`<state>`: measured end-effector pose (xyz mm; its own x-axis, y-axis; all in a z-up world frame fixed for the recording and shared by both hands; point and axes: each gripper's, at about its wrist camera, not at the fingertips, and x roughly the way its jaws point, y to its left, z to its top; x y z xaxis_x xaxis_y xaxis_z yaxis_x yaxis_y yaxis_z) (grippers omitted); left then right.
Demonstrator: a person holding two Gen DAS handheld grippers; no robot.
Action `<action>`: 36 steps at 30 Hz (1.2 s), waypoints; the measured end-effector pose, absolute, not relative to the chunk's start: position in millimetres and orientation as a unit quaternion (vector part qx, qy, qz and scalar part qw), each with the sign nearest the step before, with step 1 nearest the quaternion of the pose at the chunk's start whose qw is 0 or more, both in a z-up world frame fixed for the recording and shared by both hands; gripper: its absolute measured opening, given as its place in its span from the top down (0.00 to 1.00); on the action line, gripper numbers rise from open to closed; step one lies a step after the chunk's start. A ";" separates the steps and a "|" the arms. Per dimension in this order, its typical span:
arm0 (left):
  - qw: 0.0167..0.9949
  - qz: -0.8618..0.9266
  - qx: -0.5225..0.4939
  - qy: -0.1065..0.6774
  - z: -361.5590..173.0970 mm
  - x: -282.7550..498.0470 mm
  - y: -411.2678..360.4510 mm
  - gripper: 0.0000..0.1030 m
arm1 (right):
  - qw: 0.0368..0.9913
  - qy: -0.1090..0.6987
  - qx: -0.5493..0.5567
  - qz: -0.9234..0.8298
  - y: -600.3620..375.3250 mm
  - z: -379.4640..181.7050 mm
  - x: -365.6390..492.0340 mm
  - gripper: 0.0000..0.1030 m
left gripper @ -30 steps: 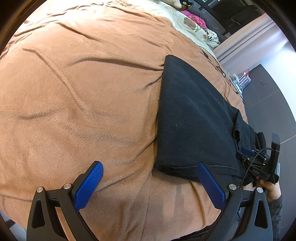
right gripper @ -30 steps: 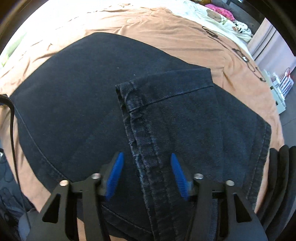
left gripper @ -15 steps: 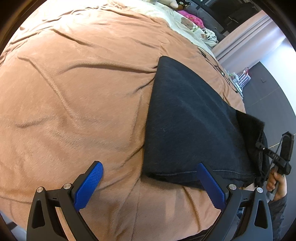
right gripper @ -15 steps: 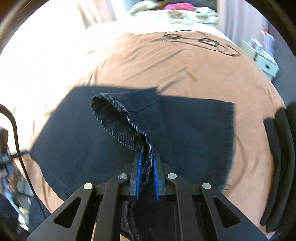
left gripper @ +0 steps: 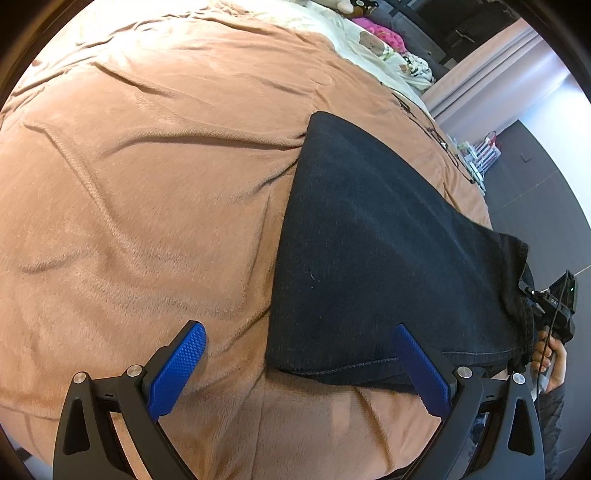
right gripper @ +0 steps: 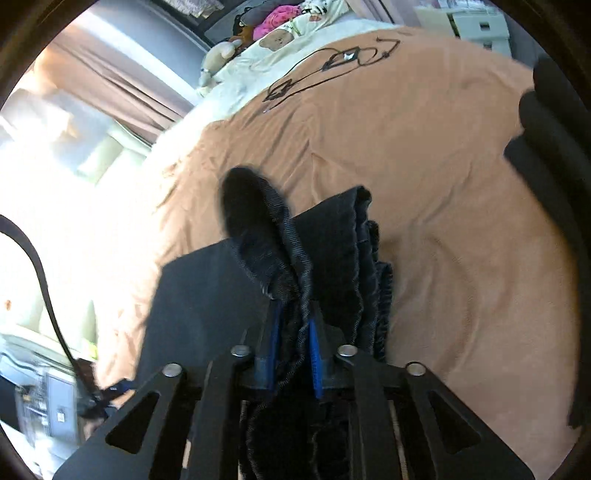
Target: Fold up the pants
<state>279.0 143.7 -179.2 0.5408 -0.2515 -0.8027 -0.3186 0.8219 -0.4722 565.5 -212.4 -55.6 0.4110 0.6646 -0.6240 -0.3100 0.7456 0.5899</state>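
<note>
Dark denim pants point(left gripper: 369, 240) lie folded on a tan blanket point(left gripper: 147, 184) covering a bed. My left gripper point(left gripper: 299, 369) hovers open over the blanket; the near left corner of the pants lies below the gap by its right finger, untouched. At the right edge a hand point(left gripper: 550, 354) holds my right gripper point(left gripper: 554, 306), which pulls up the pants' right end. In the right wrist view the right gripper point(right gripper: 293, 343) has a bunched denim hem point(right gripper: 280, 266) pinched between its blue pads and lifted off the blanket point(right gripper: 443, 184); its jaws are opening slightly.
A black cable point(right gripper: 332, 62) lies looped on the far blanket. Pillows and soft toys point(right gripper: 280, 33) sit at the bed's head. A black padded object point(right gripper: 554, 147) stands at the right. Grey floor point(left gripper: 535, 192) and curtains lie beyond the bed's right edge.
My right gripper closed on the denim hem, lifted it and carried it sideways while rolling; the pants' right end rose and the cloth shifted. The left gripper stayed in place, open.
</note>
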 end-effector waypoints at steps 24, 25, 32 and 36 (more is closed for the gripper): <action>0.797 0.017 -0.370 0.477 -195.4 290.3 175.0 0.25 | 0.838 0.472 0.169 0.215 -248.9 -96.5 560.8 0.95; 0.795 0.015 -0.373 0.478 -196.4 289.4 174.8 0.28 | 0.840 0.469 0.170 0.214 -250.2 -95.4 557.6 0.95; 0.791 -0.015 -0.378 0.480 -195.9 299.2 174.7 0.45 | 0.843 0.454 0.180 0.226 -261.1 -79.6 520.8 0.46; 0.787 -0.030 -0.378 0.487 -198.2 316.0 176.3 0.47 | 0.840 0.448 0.191 0.239 -270.5 -82.3 514.7 0.42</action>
<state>316.0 176.3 -198.2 0.5238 -0.4152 -0.7438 -0.3216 0.7121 -0.6241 514.7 -270.5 -82.3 0.4837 0.5726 -0.6619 -0.2299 0.8128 0.5352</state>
